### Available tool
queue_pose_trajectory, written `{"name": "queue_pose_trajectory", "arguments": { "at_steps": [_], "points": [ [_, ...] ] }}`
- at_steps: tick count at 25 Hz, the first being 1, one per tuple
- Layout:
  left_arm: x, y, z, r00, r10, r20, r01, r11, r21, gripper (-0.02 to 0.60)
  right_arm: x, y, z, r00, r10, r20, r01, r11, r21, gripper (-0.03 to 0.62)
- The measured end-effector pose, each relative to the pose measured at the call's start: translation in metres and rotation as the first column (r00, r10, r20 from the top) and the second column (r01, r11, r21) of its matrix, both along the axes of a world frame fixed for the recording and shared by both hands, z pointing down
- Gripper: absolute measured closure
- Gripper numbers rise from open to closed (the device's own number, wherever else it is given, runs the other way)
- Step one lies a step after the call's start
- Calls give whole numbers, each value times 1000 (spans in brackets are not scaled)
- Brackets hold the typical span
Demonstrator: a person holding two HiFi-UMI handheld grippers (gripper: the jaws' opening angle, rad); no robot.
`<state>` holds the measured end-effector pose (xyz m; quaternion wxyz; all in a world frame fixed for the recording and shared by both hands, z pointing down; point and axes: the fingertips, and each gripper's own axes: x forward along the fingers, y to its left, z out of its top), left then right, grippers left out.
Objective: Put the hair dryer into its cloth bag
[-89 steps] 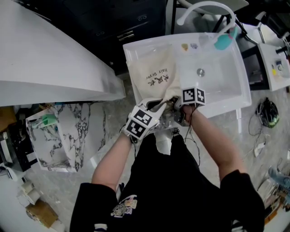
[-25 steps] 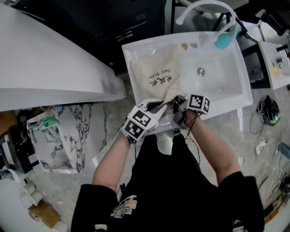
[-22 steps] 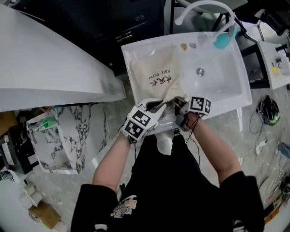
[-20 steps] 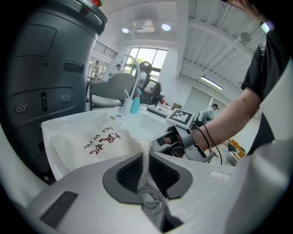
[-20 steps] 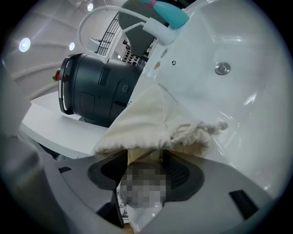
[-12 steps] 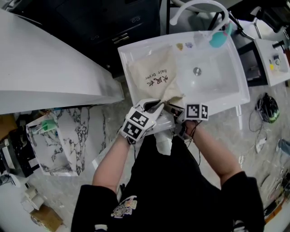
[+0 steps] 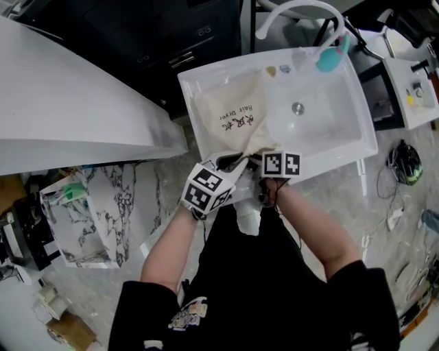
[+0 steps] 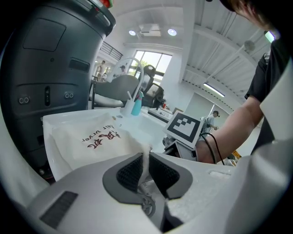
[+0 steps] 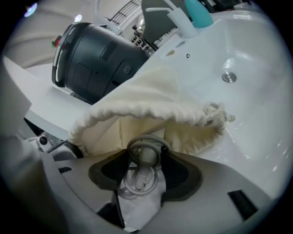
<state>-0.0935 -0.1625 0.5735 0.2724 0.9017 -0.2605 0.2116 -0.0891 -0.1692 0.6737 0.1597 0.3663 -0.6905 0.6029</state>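
Observation:
The cream cloth bag [image 7: 233,113], printed "Hair Dryer", lies in the left half of the white sink [image 7: 343,147]. My left gripper [image 7: 230,163] is shut on the bag's near rim; in the left gripper view a thin fold of cloth [image 8: 145,157] stands pinched between the dark pads. My right gripper [image 7: 259,171] sits just right of it at the bag's mouth [image 9: 137,114], which gapes open in front. Its jaws have just been opening. Between them lie the hair dryer's coiled grey cord [image 9: 145,157] and pale handle end [image 9: 139,201], with no squeeze visible. The dryer's body is hidden.
A curved white faucet [image 7: 295,10] and a teal bottle [image 7: 329,58] stand at the sink's far edge, and the drain [image 7: 297,107] is right of the bag. A big dark grey machine [image 9: 96,59] stands behind the sink's left side. A white counter [image 7: 68,103] runs along the left.
My right gripper has shifted left, closer to the left gripper and the bag's mouth. The left gripper keeps its place on the bag's rim.

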Motion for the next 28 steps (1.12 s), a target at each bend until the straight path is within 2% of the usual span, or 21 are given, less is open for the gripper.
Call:
{"name": "queue_pose_trajectory", "arguments": {
  "at_steps": [6, 9, 16, 21, 28],
  "points": [
    [-1, 7, 1, 996, 77, 48, -78, 997, 16, 537, 11, -21, -21, 999, 15, -28, -9, 980, 201, 382],
    [-3, 8, 2, 995, 89, 43, -89, 996, 6, 537, 16, -35, -20, 998, 10, -62, 6, 968, 251, 381],
    [-3, 8, 5, 995, 66, 72, -67, 998, 18, 531, 18, -33, -10, 997, -42, -61, 55, 971, 231, 368],
    [-4, 5, 4, 998, 2, 66, -3, 1000, 26, 496, 27, -27, -11, 995, -82, -55, 92, 974, 207, 372],
    [-1, -1, -12, 991, -117, 64, 113, 991, 67, 488, 50, -15, -31, 987, -157, -28, 159, 961, 225, 405]
  ]
}}
